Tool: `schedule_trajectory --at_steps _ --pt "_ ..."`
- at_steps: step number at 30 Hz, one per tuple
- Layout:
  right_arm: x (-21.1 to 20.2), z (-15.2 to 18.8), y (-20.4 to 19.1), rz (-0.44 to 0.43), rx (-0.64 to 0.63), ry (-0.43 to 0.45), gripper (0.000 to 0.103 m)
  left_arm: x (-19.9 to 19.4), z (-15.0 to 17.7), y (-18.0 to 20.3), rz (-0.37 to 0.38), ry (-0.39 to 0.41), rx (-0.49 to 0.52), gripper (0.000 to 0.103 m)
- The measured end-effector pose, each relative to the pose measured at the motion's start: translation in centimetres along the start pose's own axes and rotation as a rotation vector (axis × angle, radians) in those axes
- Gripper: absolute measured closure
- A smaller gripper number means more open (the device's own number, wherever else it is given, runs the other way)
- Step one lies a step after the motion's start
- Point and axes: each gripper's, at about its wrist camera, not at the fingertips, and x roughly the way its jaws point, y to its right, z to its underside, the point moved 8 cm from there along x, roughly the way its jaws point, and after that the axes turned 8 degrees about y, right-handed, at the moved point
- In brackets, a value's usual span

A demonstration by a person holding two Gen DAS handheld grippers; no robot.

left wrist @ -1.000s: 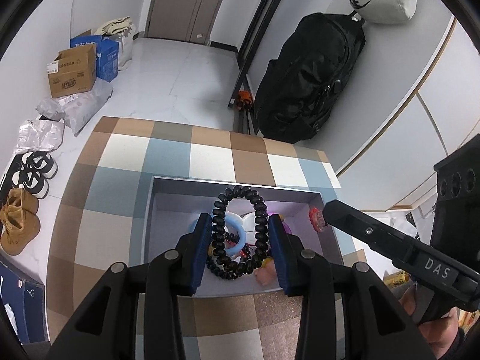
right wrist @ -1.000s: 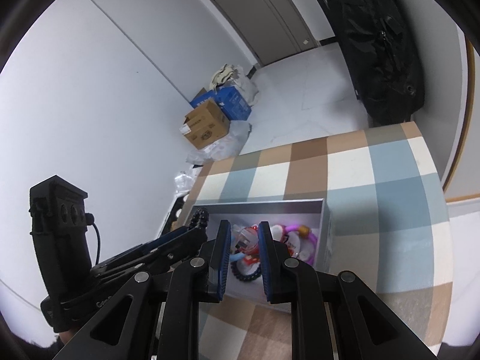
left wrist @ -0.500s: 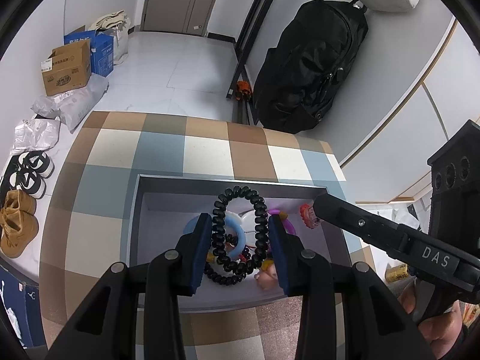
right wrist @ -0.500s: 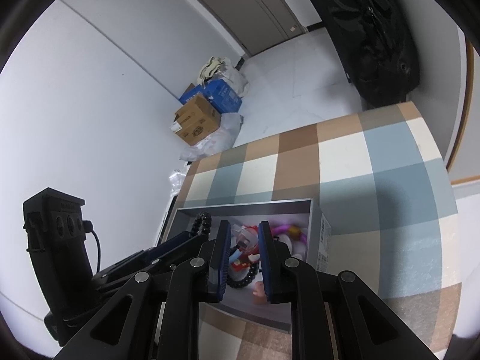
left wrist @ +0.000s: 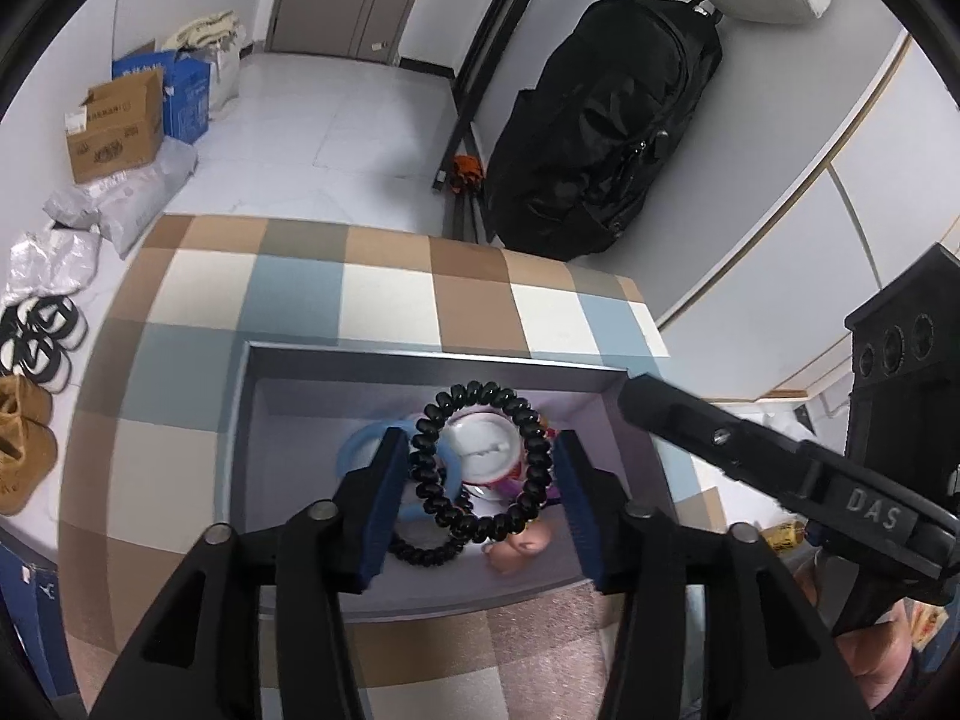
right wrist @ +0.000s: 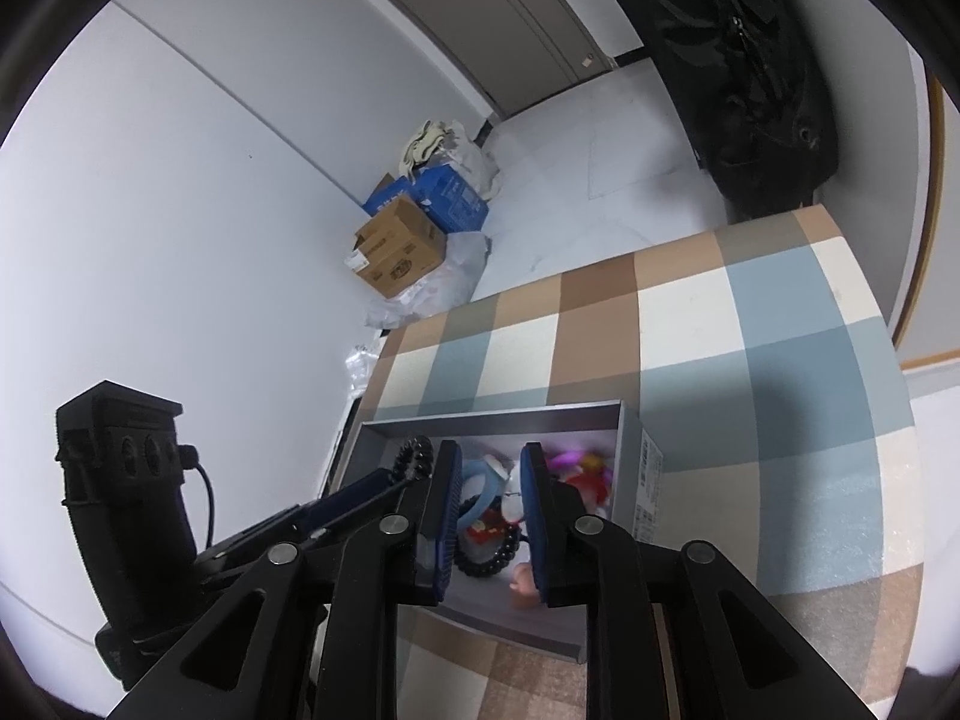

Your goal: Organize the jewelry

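Note:
A black coil bracelet (left wrist: 480,531) stands upright between the blue pads of my left gripper (left wrist: 483,468), over the open grey box (left wrist: 420,354). Its jaws are opening; the ring has sprung back nearly round and the pads no longer squeeze it. In the box lie a light blue ring (left wrist: 354,450), a white piece (left wrist: 483,444), a second black coil (left wrist: 420,549) and a pink figure (left wrist: 516,546). My right gripper (right wrist: 489,480) hangs over the box (right wrist: 498,414), jaws opening a little with nothing pinched. The bracelet (right wrist: 414,456) shows at its left.
The box sits on a table with a blue, brown and white checked cloth (left wrist: 384,294). On the floor beyond are a black backpack (left wrist: 600,120), cardboard boxes (left wrist: 114,120) and shoes (left wrist: 36,342). The right gripper's finger (left wrist: 720,438) reaches over the box's right corner.
The left jaws have spread and the black bracelet has widened from a squeezed oval to nearly round. The right jaws have parted slightly. Neither hand has shifted much.

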Motion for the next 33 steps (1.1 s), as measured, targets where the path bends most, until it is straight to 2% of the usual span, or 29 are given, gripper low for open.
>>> schedule_trajectory --at_steps 2,4,5,7,11,13,15,18,21,25,33 --pt "-0.4 -0.3 0.0 -0.007 0.003 0.018 0.068 -0.2 -0.1 -0.1 0.003 0.007 -0.010 0.040" --pt "-1.0 -0.7 0.1 -0.009 0.010 0.047 0.051 -0.5 -0.3 -0.2 0.004 0.020 -0.018 0.035" --pt "-1.2 -0.9 0.2 -0.011 0.013 0.055 0.049 -0.5 -0.3 -0.1 0.001 0.022 -0.014 0.032" --pt "-1.5 -1.1 0.3 -0.009 0.015 0.070 0.036 -0.6 -0.3 -0.1 -0.019 0.027 0.000 0.032" --pt "-1.7 -1.2 0.6 -0.001 0.012 0.071 0.028 -0.8 -0.3 0.0 -0.069 0.048 0.035 0.032" --pt "-1.6 -1.1 0.7 0.014 0.009 0.069 0.020 -1.1 -0.4 -0.1 -0.088 0.068 0.051 0.032" --pt "-1.7 -1.1 0.8 0.018 0.005 0.072 0.018 -1.4 -0.6 -0.2 -0.110 0.088 0.063 0.032" --pt "-1.9 -1.1 0.9 0.029 -0.004 0.086 0.009 -1.9 -0.9 -0.4 -0.135 0.113 0.065 0.031" --pt "-2.5 -1.3 0.7 0.030 -0.029 0.113 0.006 -2.4 -1.2 -0.7 -0.154 0.142 0.060 0.030" --pt "-3.4 -1.4 -0.2 0.032 -0.084 0.157 0.000 -3.5 -1.7 -0.8 -0.185 0.206 0.067 0.022" --pt "-5.5 -0.7 -2.7 0.021 -0.234 0.244 0.000 -5.8 -1.9 -0.3 -0.221 0.311 0.099 0.020"
